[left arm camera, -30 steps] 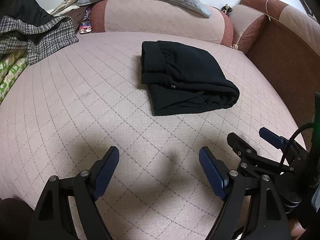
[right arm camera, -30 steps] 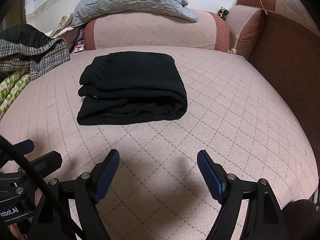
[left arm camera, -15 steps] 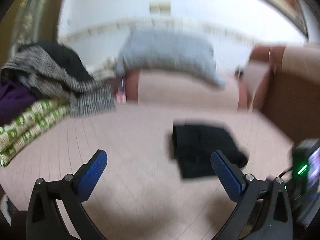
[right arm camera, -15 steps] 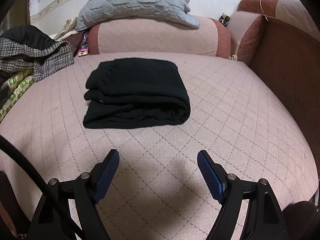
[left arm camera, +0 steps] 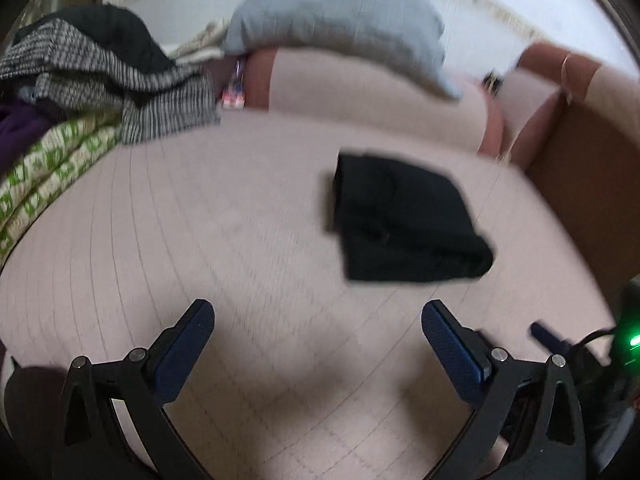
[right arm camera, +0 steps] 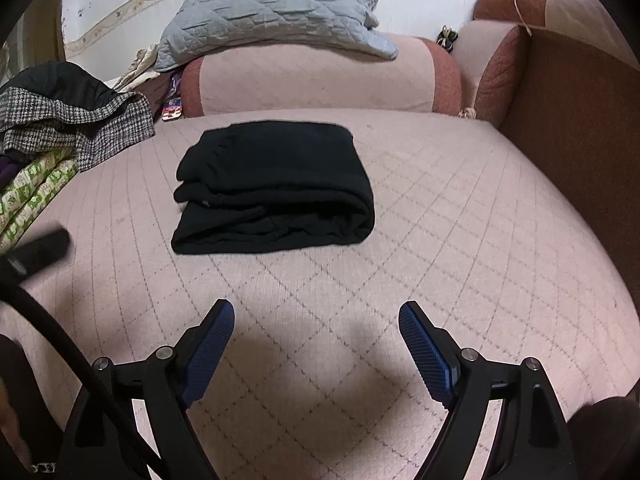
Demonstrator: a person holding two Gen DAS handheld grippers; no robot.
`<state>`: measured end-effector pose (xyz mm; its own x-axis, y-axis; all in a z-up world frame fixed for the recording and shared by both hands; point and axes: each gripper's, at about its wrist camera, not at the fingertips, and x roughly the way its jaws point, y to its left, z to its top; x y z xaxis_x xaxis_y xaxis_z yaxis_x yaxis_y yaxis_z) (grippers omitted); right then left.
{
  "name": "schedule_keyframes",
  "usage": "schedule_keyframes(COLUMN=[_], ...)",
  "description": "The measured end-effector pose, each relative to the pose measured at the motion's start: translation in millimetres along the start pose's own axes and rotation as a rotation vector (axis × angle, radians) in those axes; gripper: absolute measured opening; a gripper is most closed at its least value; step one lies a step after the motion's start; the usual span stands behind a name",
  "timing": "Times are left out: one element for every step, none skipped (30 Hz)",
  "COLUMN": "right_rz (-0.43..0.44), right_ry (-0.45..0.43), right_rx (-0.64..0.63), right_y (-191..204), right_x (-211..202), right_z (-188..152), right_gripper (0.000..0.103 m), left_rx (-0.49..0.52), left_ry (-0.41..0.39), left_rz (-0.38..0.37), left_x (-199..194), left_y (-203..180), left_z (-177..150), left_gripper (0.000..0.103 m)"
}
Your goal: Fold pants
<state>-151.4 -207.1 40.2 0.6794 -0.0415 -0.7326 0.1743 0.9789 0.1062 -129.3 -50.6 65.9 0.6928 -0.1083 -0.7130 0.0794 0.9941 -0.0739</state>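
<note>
The black pants [right arm camera: 276, 188] lie folded into a thick rectangle on the pink quilted sofa seat [right arm camera: 460, 240]. They also show in the blurred left wrist view [left arm camera: 404, 220], ahead and to the right. My left gripper [left arm camera: 316, 336] is open and empty, held above the seat short of the pants. My right gripper [right arm camera: 316, 332] is open and empty, also short of the pants, with bare seat between its fingers.
A pile of clothes [right arm camera: 68, 120] with a houndstooth garment and a green patterned cloth [right arm camera: 32, 196] lies at the left. A grey quilted pillow [right arm camera: 272, 12] rests on the pink backrest [right arm camera: 320, 80]. The brown armrest [right arm camera: 580, 128] rises at the right.
Both grippers have pulled back from the folded pants and stay open. The left one swung up and has dipped back toward the seat; its view is blurred by motion.
</note>
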Motion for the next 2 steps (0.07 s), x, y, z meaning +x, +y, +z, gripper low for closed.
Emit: schedule_keyframes(right_rz=[0.002,0.002], right_ry=[0.003,0.005], right_rx=[-0.002,-0.004], right_y=[0.2,0.6], right_x=[1.0,1.8], right_z=[-1.3,-2.0], right_gripper=[0.088,0.088], left_rx=[0.008,0.015], left_ry=[0.021,0.045], left_rz=[0.009,0.014], left_x=[5.0,9.8], left_y=[-1.9,-3.3], left_z=[-3.4,-6.7], left_gripper=[0.103,0.103])
